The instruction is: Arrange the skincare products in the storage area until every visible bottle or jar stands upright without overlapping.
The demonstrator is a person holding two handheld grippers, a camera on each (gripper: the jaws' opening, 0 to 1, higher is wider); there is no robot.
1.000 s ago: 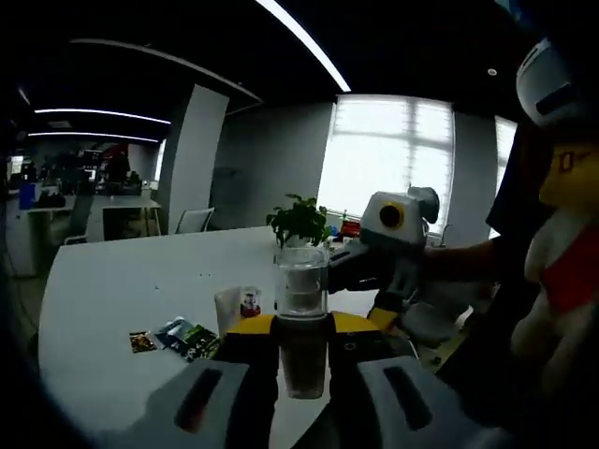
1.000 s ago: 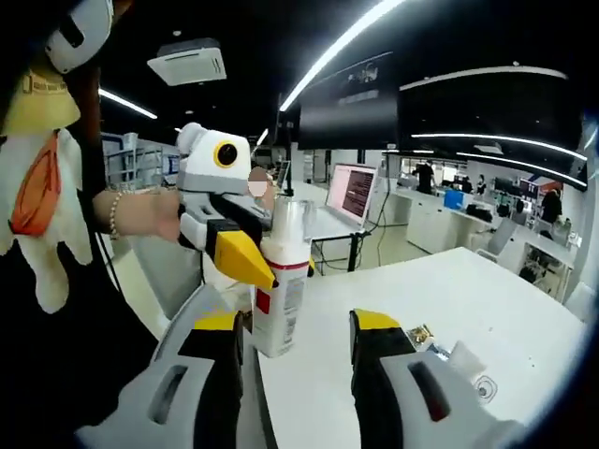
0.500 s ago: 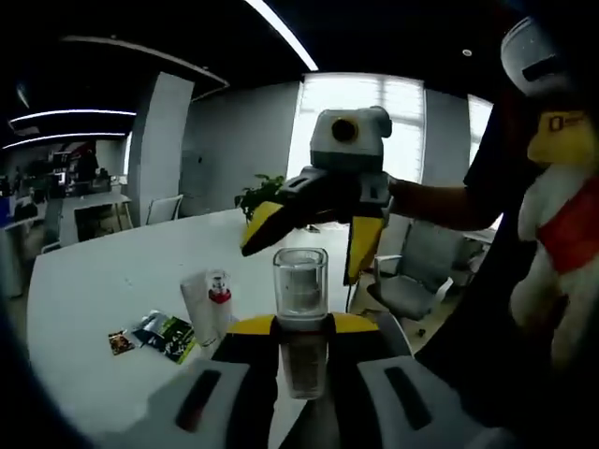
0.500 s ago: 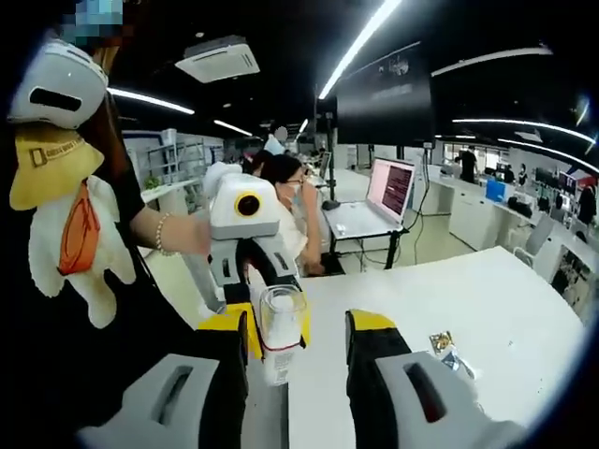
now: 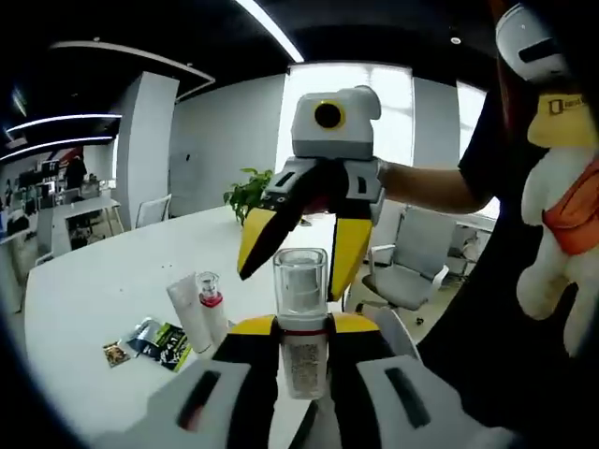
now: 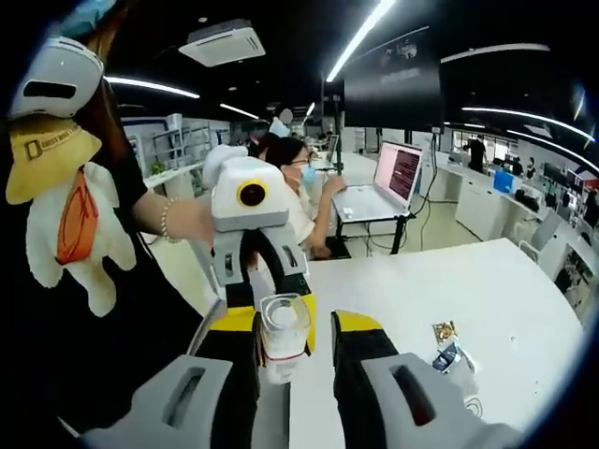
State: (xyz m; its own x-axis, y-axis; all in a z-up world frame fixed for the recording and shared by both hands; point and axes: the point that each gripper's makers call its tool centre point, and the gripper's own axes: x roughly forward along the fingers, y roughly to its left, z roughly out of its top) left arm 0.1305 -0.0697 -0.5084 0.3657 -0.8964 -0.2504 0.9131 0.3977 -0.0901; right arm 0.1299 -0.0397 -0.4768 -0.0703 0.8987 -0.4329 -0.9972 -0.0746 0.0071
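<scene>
Big open office, ceiling light strips, and a long white table [image 5: 112,290] running toward the windows, with a potted plant [image 5: 245,195] at the far end.

Left gripper view: the left claw [image 5: 301,329] is clamped on a bottle with a clear cap [image 5: 300,323], holding it upright above the table edge, yellow tips pressed against both sides. Right above it hangs the right claw [image 5: 298,254], pointing down with its 2 yellow-tipped jaws spread apart, 1 on either side of the cap. Can't tell if they're actually touching it. On the table just left of the held bottle there's a white tube [image 5: 185,313] leaning next to a small bottle with a red collar [image 5: 211,307], and a few flat sachets [image 5: 148,339] beside those.

Right gripper view: same bottle [image 6: 283,335] sits between the right claw's [image 6: 298,329] own yellow tips, with a gap on the right side, so it's open around it rather than gripping. The left claw [image 6: 265,323] holds the bottle from behind. More sachets [image 6: 445,346] lie on the table [image 6: 505,290] to the right. A person sits at a laptop [image 6: 388,182] in the background.
</scene>
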